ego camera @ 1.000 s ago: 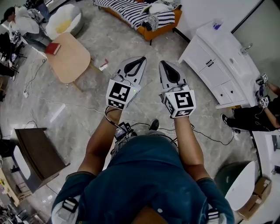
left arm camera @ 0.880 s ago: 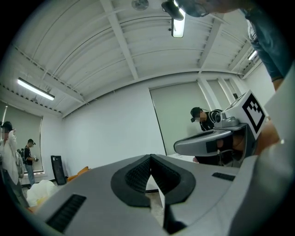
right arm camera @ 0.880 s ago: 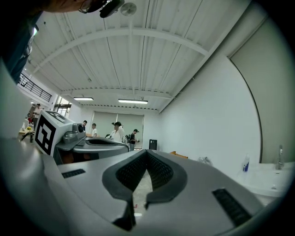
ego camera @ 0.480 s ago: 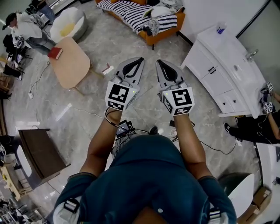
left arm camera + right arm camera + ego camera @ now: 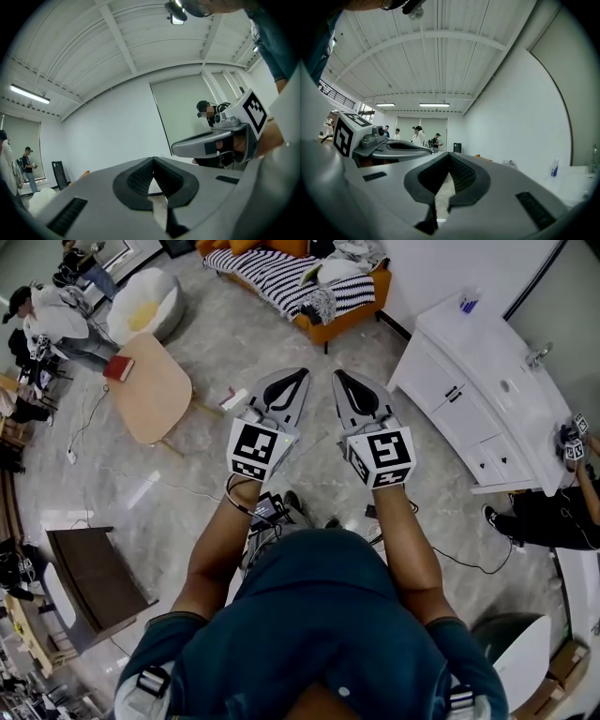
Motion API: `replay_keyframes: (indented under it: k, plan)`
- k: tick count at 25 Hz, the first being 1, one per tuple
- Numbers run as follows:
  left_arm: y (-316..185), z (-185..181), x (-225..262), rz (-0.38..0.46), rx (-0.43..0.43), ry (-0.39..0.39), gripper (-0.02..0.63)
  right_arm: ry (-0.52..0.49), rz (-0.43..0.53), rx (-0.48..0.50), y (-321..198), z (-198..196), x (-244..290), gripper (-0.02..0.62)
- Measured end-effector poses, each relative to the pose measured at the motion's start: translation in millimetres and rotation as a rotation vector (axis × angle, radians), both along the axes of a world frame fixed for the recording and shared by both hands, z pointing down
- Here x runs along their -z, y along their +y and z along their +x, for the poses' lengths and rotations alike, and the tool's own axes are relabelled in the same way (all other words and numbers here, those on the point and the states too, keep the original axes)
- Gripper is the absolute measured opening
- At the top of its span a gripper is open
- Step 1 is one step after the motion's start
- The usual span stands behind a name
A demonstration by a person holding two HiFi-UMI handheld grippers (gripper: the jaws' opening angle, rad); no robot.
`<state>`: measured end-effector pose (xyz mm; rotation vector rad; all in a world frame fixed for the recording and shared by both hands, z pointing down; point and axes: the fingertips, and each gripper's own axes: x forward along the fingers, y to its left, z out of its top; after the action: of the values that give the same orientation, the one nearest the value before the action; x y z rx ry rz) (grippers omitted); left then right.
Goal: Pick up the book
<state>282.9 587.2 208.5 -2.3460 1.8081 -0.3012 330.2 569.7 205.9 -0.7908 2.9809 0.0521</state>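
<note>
**Table and book slide nearer in the head view; both claws closed and empty**

Compared with a second ago, the round wooden table (image 5: 164,395) sits lower in the head view. The striped sofa (image 5: 277,270) beyond the table has slipped toward the top edge, so the person appears to be walking toward the table.

A red book (image 5: 119,368) lies flat at the table's far left edge, close to a seated person (image 5: 52,320). Both claws are well apart from the table, out over bare floor to its right.

The left gripper (image 5: 298,377) and right gripper (image 5: 341,381) are held side by side and level. Each has its jaws pressed together with nothing between them. This reads as a carrying posture, with the claws closed and pointed ahead during the approach because the book is out of reach. They would probably open only once at the table.
</note>
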Motion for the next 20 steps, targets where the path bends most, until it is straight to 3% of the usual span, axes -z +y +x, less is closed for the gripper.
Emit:
replay_keyframes:
  k: [8, 20]
  plan:
    - [-34.3, -23.5, -2.1, 0.001, -0.022, 0.018, 0.002, 0.016, 0.001, -0.02, -34.9, -24.0, 0.5, 0.014]
    - [-77.7, -116.8, -7.5, 0.016, -0.04, 0.067, 0.002, 0.054, 0.012, -0.051, -77.3, -110.5, -0.8, 0.015]
